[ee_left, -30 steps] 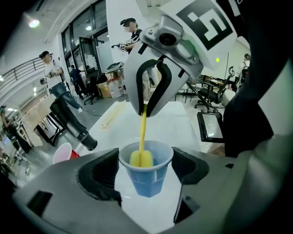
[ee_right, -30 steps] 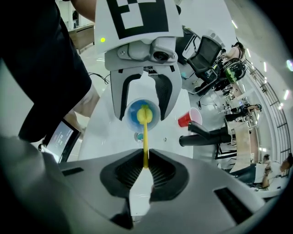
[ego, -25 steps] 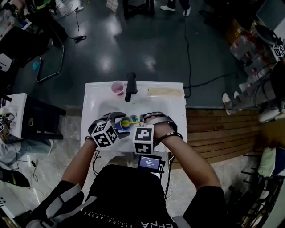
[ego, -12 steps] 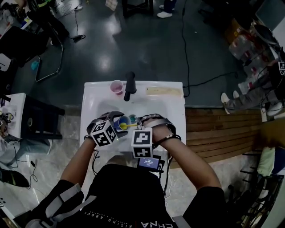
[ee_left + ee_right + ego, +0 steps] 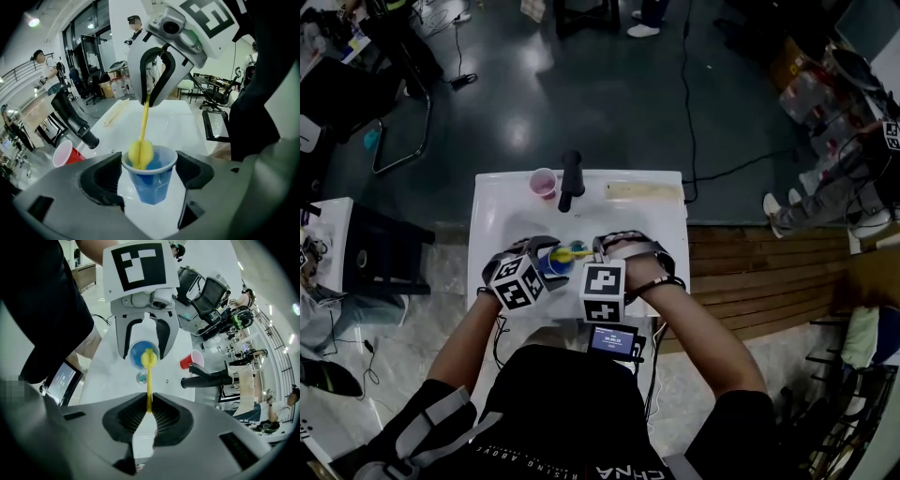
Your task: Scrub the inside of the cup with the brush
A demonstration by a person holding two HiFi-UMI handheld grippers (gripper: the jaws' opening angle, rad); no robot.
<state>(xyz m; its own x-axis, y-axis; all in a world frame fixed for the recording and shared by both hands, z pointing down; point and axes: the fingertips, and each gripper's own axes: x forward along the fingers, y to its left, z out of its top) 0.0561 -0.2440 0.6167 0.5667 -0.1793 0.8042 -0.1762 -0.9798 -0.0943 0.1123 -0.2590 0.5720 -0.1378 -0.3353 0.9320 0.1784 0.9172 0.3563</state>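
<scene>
A blue plastic cup (image 5: 151, 180) is held off the white surface, and my left gripper (image 5: 149, 173) is shut on it, one jaw on each side of its rim. In the head view the cup (image 5: 551, 262) sits just right of the left gripper (image 5: 542, 261). A brush with a thin yellow handle (image 5: 149, 390) is clamped in my right gripper (image 5: 149, 411), which is shut on it. Its round yellow head (image 5: 140, 152) rests in the cup's mouth against the near left rim. The right gripper (image 5: 598, 251) faces the left one across the cup.
A white sink basin (image 5: 497, 202) lies under both grippers, with a drain (image 5: 141, 378) in its floor. At the back stand a red cup (image 5: 546, 182) and a black faucet (image 5: 572, 180). A pale wooden strip (image 5: 642, 191) lies back right. A small screen (image 5: 613, 340) sits at the near edge.
The brush head has shifted slightly at the cup's mouth, and both grippers have moved a little together. Both grips are unchanged.
</scene>
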